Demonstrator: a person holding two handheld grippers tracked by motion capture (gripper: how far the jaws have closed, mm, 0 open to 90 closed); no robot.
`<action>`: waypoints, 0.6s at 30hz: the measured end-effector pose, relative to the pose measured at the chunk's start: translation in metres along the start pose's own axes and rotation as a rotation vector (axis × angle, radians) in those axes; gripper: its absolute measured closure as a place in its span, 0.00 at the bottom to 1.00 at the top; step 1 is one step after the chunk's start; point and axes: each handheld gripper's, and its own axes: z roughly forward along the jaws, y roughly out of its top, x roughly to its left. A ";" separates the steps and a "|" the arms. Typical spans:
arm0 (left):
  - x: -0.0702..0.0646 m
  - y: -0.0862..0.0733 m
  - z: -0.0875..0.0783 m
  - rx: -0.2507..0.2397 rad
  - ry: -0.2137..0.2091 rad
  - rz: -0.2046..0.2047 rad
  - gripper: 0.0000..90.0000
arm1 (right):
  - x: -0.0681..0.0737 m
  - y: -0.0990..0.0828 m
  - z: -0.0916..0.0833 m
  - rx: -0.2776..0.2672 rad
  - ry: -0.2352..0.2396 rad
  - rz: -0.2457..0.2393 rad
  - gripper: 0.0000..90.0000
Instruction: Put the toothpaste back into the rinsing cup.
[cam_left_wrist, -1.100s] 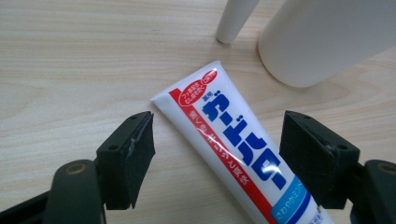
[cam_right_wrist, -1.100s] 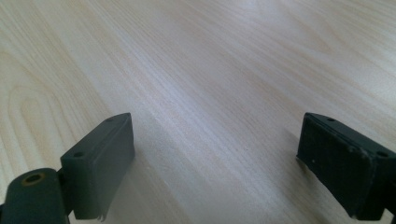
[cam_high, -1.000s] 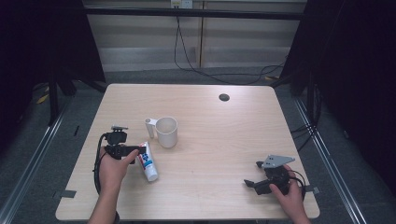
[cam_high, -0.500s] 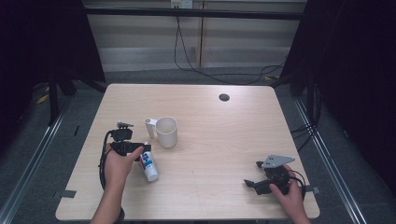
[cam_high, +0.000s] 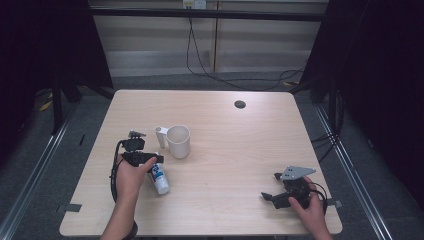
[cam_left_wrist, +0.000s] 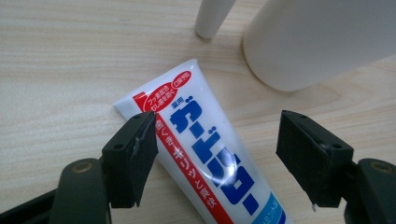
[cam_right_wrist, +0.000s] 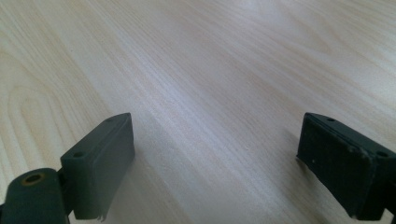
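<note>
White tube (cam_left_wrist: 210, 154) between open left gripper (cam_left_wrist: 217, 158) jaws — seemingly untouched.

The toothpaste tube (cam_left_wrist: 205, 154) bears blue and red Japanese lettering.

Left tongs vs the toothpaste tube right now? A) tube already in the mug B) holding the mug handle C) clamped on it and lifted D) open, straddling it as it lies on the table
D: the left tongs stand open either side of the toothpaste tube, which lies flat on the table beside the mug.
</note>
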 end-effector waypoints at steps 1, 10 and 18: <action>0.000 0.000 0.001 0.000 0.002 -0.001 0.32 | 0.000 0.000 0.000 0.000 0.000 0.000 0.12; 0.001 -0.001 0.008 0.029 0.032 -0.041 0.33 | 0.000 0.000 0.000 0.000 0.000 -0.001 0.12; 0.002 0.001 0.010 0.044 0.056 -0.069 0.37 | 0.000 0.000 0.000 -0.001 0.000 -0.001 0.12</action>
